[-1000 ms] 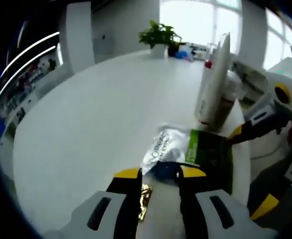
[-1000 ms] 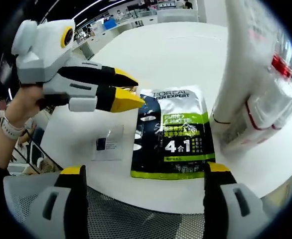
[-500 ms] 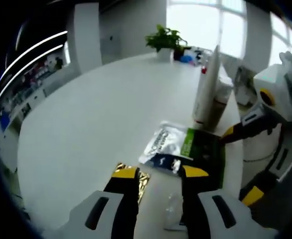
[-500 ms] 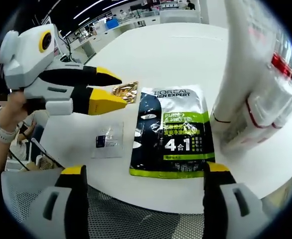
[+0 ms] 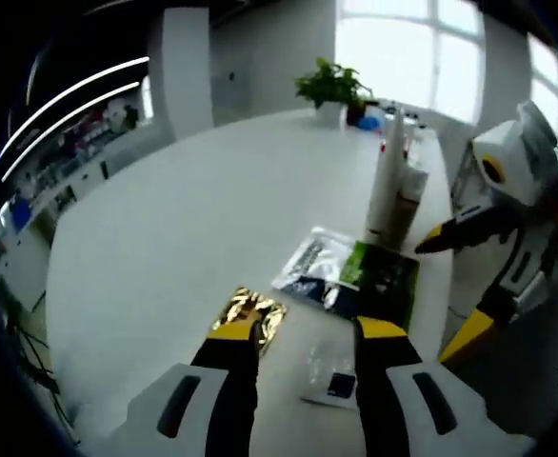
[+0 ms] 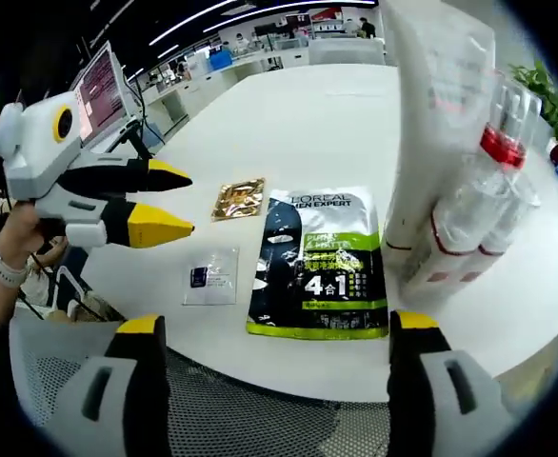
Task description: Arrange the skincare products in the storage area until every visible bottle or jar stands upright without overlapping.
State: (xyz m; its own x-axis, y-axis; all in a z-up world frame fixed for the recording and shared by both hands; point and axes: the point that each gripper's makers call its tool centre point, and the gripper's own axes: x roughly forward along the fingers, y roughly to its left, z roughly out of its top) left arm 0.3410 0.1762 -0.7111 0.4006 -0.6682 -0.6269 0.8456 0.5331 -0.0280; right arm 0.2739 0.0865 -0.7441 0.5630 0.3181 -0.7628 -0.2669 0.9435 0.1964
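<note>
A tall white tube [image 5: 389, 176] stands upright beside shrink-wrapped bottles [image 5: 412, 195] at the table's edge. In the right gripper view the tube [image 6: 429, 124] and the red-capped bottles [image 6: 484, 205] stand at the right. A flat black-and-green L'Oreal pack [image 6: 321, 263] lies in front of them, with a gold sachet [image 6: 239, 198] and a clear sachet [image 6: 210, 277] to its left. My left gripper [image 6: 179, 202] hovers open, left of the sachets. From the left gripper view, the left gripper [image 5: 306, 331] is over the gold sachet [image 5: 250, 312]. My right gripper [image 6: 277, 326] is wide open, short of the pack.
The round white table [image 5: 165, 228] stretches far beyond the items, with a potted plant [image 5: 331, 86] at its far side. A grey mesh chair [image 6: 212, 409] sits under the table's near edge. A person's hand [image 6: 17, 238] holds the left gripper. A monitor [image 6: 98, 90] stands behind.
My left gripper has drawn back from the L'Oreal pack toward the table's edge, and the gold sachet now lies uncovered on the table. The right gripper view has pulled back and tilted.
</note>
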